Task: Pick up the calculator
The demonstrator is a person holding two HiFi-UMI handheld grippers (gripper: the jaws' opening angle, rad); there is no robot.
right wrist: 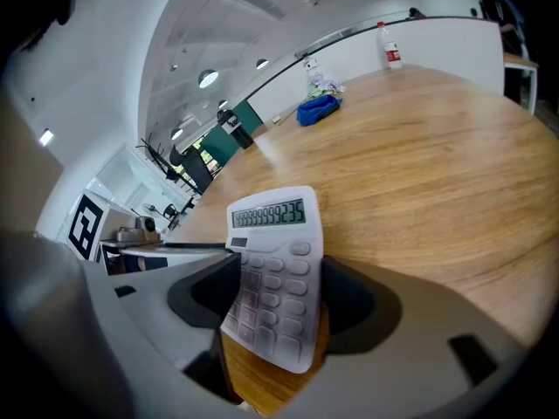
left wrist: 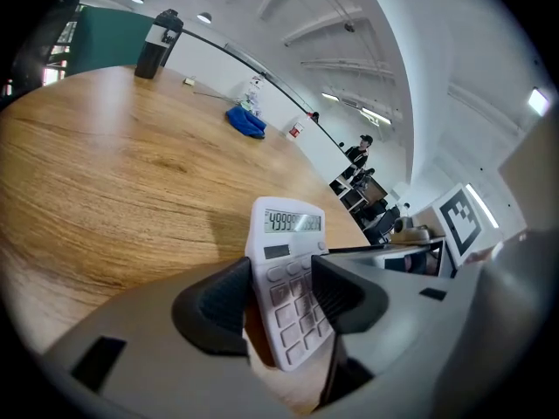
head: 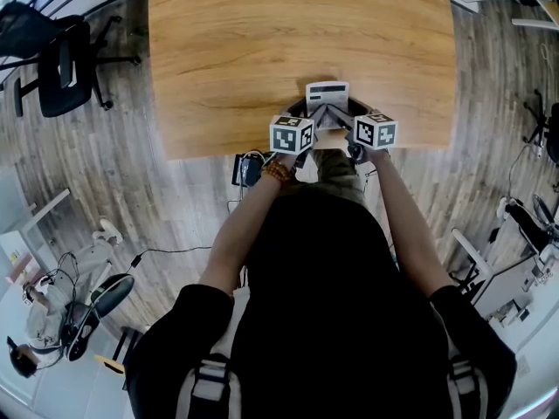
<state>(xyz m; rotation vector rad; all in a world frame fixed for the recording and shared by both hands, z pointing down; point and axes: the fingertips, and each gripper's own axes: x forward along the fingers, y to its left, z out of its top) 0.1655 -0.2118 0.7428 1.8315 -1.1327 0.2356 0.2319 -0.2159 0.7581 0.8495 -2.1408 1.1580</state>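
Head view: calculator (head: 327,94) at the table (head: 218,59) near edge, clamped by left gripper (left wrist: 279,297) and right gripper (right wrist: 272,297); a level lift seems next.

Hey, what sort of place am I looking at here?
Probably an open office or lab workspace: a large wooden table, a black office chair on plank flooring, and cabled equipment standing on the floor.

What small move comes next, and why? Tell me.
Probably lift both tools straight up together. The left tool and right tool each clamp the calculator, which is tilted and still low over the table, at its near edge.
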